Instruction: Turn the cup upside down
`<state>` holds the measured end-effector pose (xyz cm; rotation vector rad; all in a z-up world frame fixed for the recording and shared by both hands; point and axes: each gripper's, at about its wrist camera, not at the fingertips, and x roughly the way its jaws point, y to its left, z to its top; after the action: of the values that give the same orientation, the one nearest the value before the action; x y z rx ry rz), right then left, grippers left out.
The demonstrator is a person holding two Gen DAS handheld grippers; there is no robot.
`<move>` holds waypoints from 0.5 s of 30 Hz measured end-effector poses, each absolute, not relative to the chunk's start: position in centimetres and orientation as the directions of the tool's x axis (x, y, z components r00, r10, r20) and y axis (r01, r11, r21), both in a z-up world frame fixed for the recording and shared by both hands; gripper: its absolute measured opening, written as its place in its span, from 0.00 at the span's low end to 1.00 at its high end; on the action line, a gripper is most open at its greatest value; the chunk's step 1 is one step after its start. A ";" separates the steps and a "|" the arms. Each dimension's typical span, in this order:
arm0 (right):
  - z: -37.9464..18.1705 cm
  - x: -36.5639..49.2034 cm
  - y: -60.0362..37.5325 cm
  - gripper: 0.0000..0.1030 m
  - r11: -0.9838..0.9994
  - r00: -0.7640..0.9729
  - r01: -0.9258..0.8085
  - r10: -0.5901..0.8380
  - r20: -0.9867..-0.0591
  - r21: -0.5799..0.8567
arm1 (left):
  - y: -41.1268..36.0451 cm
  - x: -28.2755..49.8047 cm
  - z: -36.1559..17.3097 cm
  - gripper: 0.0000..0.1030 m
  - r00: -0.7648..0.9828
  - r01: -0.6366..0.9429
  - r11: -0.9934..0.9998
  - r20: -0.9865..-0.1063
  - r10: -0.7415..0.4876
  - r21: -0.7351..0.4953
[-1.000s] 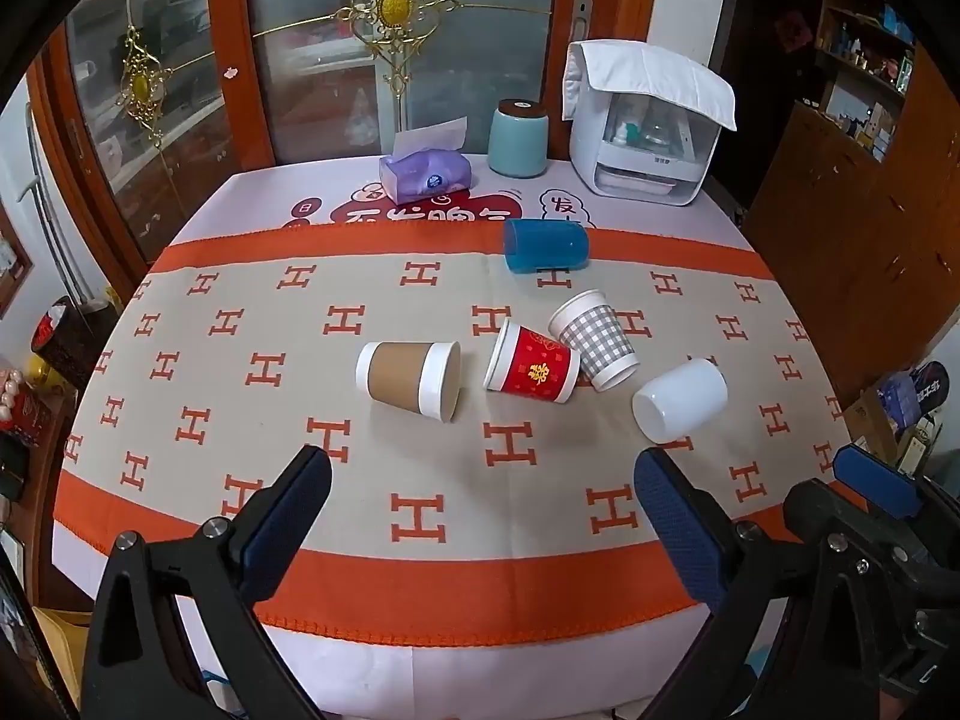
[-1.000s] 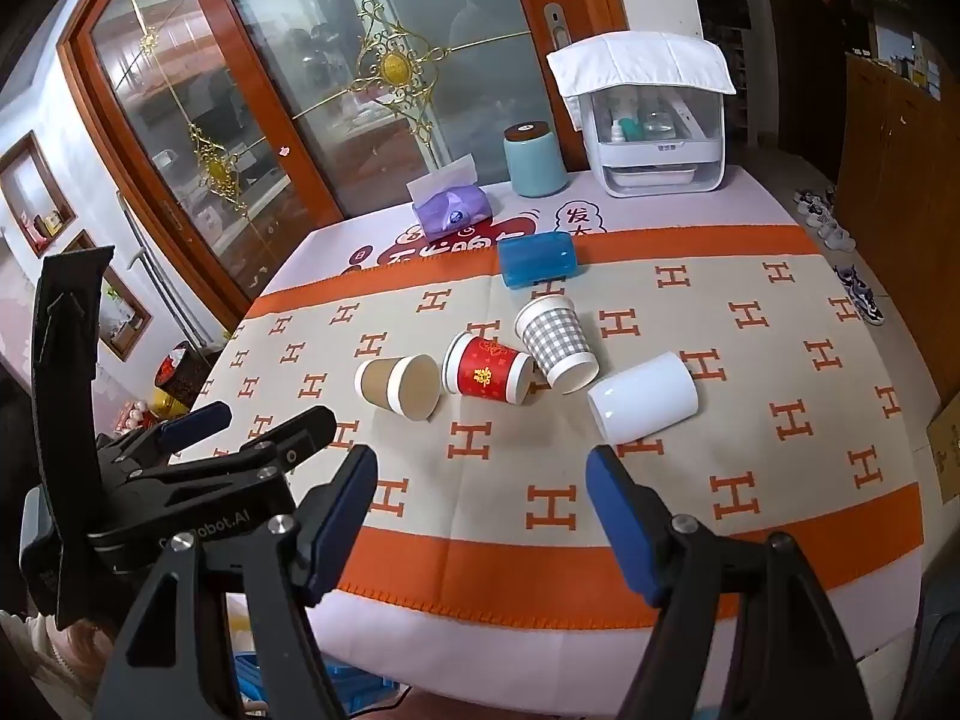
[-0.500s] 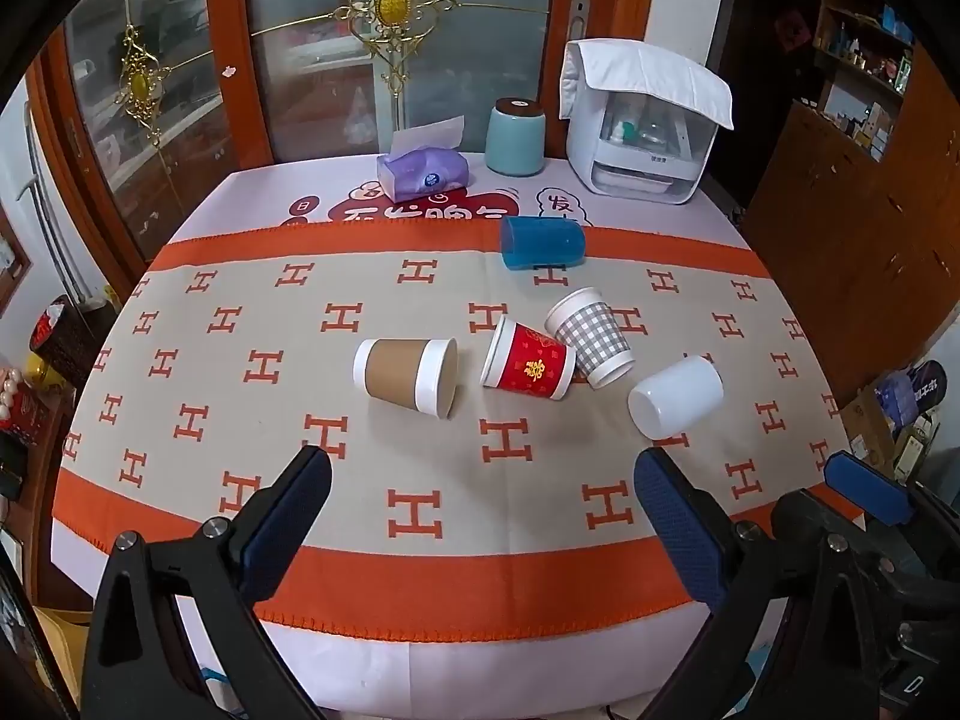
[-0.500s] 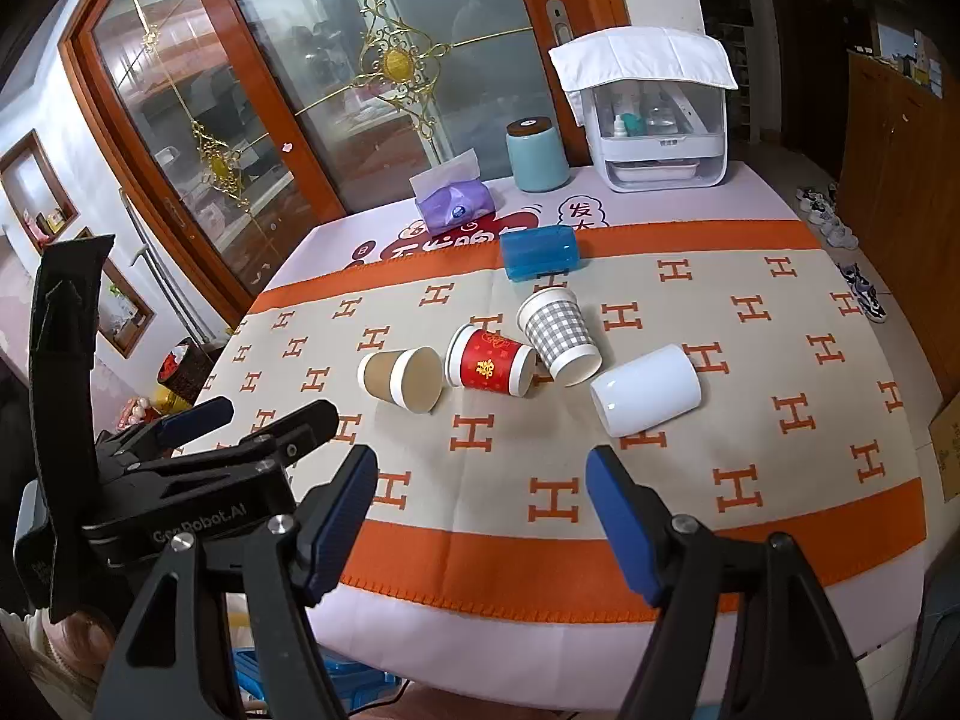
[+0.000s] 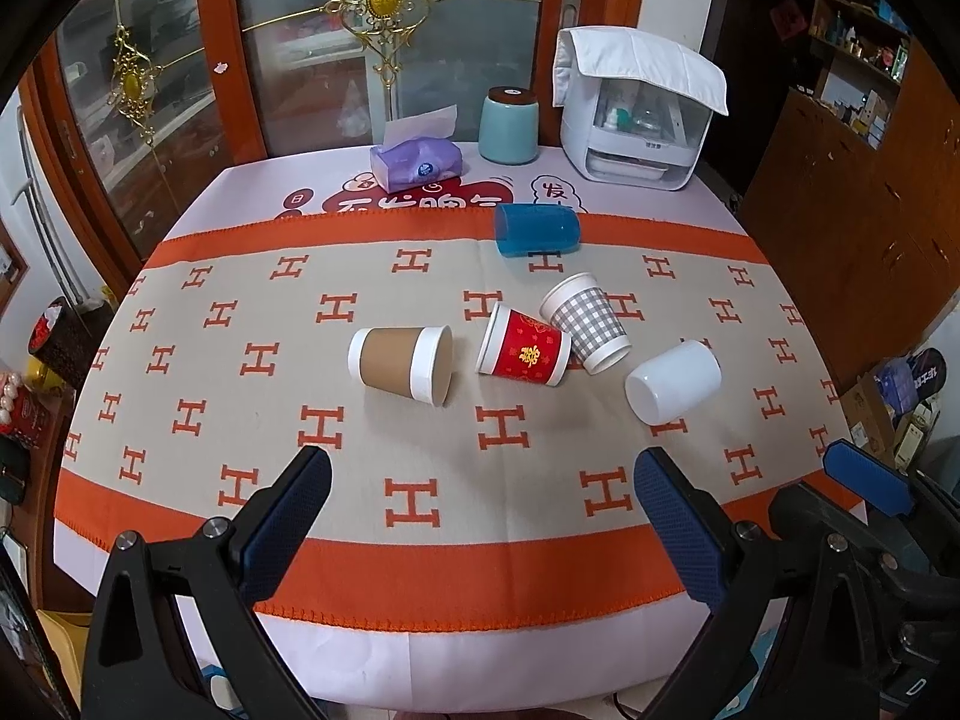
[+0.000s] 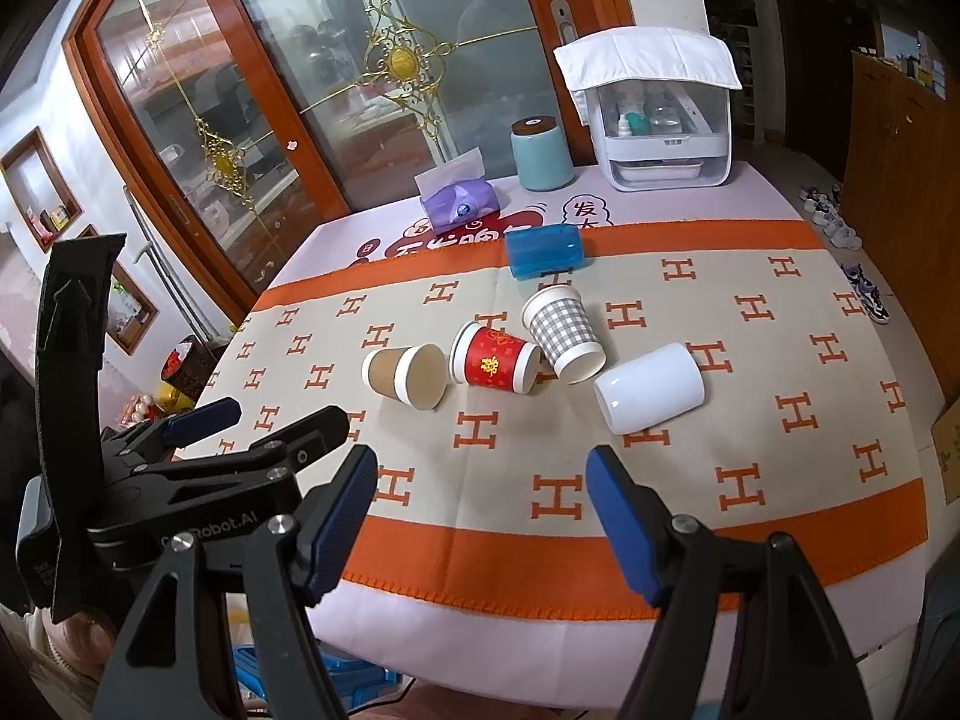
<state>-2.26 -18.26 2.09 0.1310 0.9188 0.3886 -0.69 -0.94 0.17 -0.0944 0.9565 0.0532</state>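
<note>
**Five cups lying on their sides, both grippers clear of them**

Surface [image 5: 180, 540]: round, covered by a woven beige cloth with an orange H pattern and orange borders over a pale lilac undercloth.

Cups, all tipped on their sides near the middle:
- Brown paper cup with white rim and base bands [image 5: 401, 363] [image 6: 406, 375], leftmost, lying apart from the others, mouth toward the cameras.
- Red paper cup with gold characters [image 5: 524, 354] [image 6: 495, 365], beside the brown one, tapered.
- Grey-and-white checked paper cup [image 5: 587, 323] [image 6: 563, 334], its mouth end close against the red cup; contact cannot be confirmed.
- Smooth white cylindrical cup [image 5: 673, 381] [image 6: 649, 387], glossy, rightmost, flat base toward the left wrist camera.
- Translucent blue plastic cup [image 5: 536, 230] [image 6: 543, 251], farther back on the orange border.

Far edge of the surface: purple soft-pack tissue packet [image 5: 416, 162], a tissue sticking up; pale teal canister with a dark lid [image 5: 508, 126]; white boxy appliance with a quilted white cloth draped on top [image 5: 636, 114].

Left gripper [image 5: 480, 516]: black frame, textured blue pads, jaws wide apart, holding nothing, hovering above the near orange border, well short of the cups.

Right gripper [image 6: 480, 516]: same build, jaws spread, nothing held, also over the near edge. The left gripper's body shows at its lower left.
</note>
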 end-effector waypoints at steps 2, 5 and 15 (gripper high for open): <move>2.1 -2.2 -18.3 0.70 0.923 0.544 -0.271 0.381 -0.748 0.274 | -0.9 -0.7 0.2 0.97 0.575 -0.087 0.995 -0.818 0.004 -0.057; 2.1 -2.3 -18.2 0.70 0.922 0.544 -0.272 0.383 -0.747 0.275 | -0.9 -0.7 0.2 0.97 0.574 -0.087 0.994 -0.819 0.002 -0.059; 2.1 -2.3 -18.1 0.70 0.921 0.542 -0.278 0.386 -0.747 0.274 | -1.0 -0.7 0.3 0.97 0.575 -0.092 0.994 -0.818 0.008 -0.055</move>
<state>-2.34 -18.09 2.06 0.1279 0.9171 0.3952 -0.69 -0.97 0.25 -0.0953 0.9567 0.0585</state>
